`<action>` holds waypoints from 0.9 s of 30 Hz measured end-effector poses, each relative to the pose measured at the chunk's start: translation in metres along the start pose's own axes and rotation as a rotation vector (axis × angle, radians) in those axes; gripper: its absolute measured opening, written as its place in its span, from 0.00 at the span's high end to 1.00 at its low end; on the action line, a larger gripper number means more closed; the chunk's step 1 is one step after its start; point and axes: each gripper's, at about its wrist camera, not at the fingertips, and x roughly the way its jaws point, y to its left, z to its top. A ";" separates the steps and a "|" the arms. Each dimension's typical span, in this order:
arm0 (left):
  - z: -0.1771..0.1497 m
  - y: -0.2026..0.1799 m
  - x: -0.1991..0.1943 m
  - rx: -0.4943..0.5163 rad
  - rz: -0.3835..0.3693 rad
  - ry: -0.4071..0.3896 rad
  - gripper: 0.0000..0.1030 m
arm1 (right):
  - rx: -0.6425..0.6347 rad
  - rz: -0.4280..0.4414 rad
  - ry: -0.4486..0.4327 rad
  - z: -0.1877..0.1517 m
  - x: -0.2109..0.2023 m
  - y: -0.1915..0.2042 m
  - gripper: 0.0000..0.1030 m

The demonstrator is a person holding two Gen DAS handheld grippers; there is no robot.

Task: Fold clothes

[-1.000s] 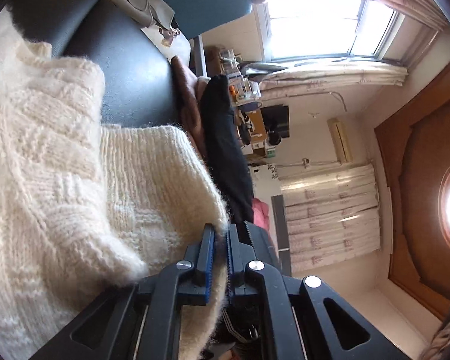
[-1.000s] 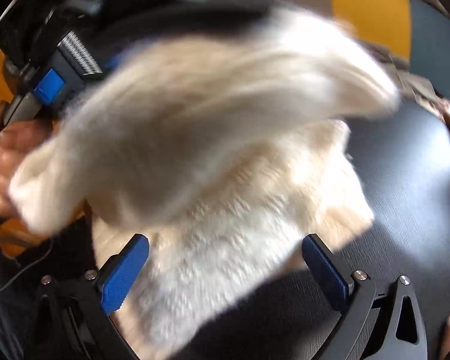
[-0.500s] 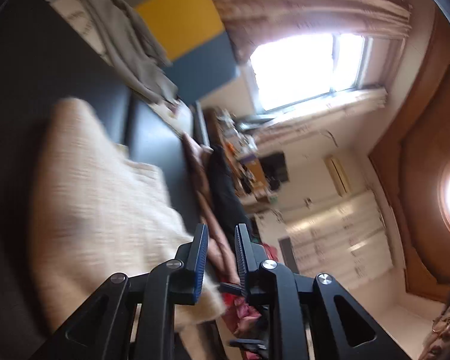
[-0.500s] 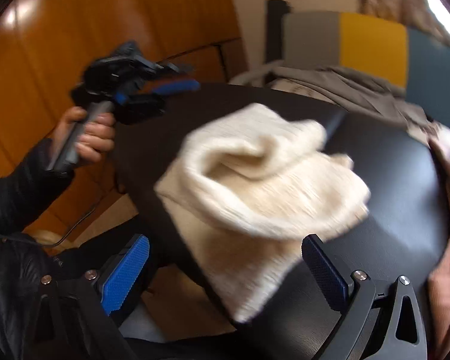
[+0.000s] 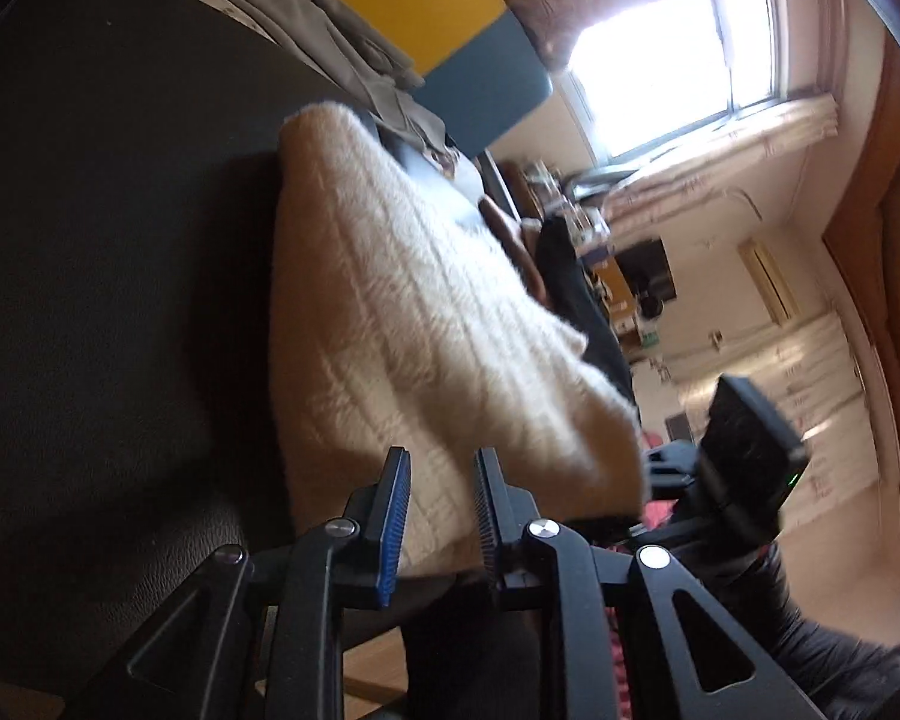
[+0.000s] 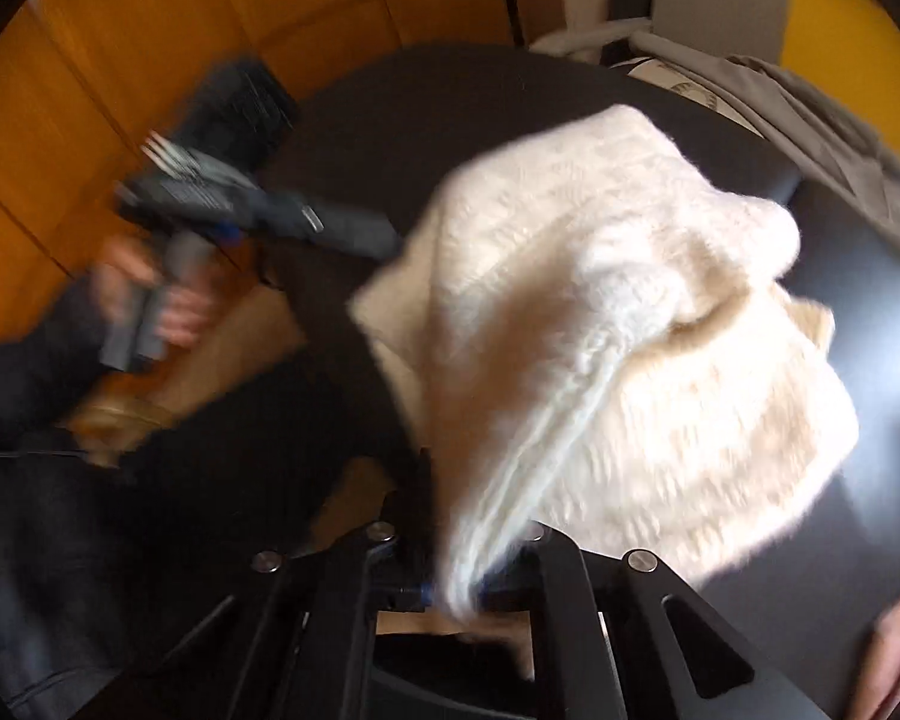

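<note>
A dark, matte round table (image 6: 858, 276) fills both views, with orange wood panelling behind it in the right wrist view and a bright window at the upper right of the left wrist view. The cream, fluffy cable-knit sweater (image 6: 618, 312) lies bunched on the table, occupying the centre and right of the right wrist frame, with one edge trailing down to the lower centre. There the right gripper (image 6: 456, 591) has its jaws drawn narrow on that edge, so this hand has the cloth. The left gripper (image 5: 438, 510) stands at the bottom centre of its own frame, jaws a narrow gap apart and pinching nothing; the sweater's near corner lies just beyond its tips, its long axis running up and left across the frame.

The right hand looks nearer to the work, and any fold probably turns on carrying the held edge over the bunched body.

Only the right wrist view shows the left tool from outside, blurred at the upper left. Only the left wrist view shows the grey garments (image 5: 330, 30) heaped at the table's far side.
</note>
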 end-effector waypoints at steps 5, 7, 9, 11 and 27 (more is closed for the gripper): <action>-0.011 0.000 0.014 0.051 0.010 0.066 0.78 | 0.164 -0.024 0.064 -0.051 0.016 -0.022 0.88; -0.015 -0.005 0.020 0.094 0.034 0.090 0.78 | 0.269 0.051 0.000 -0.059 0.003 -0.031 0.82; -0.018 -0.008 0.023 0.130 0.062 0.107 0.78 | 0.329 0.082 -0.085 -0.063 -0.020 -0.036 0.52; -0.019 -0.011 0.025 0.147 0.077 0.113 0.78 | 0.360 0.082 -0.171 -0.062 -0.043 -0.039 0.25; -0.028 -0.017 0.019 0.172 0.085 0.102 0.77 | 0.610 0.062 -0.248 0.043 -0.012 -0.124 0.14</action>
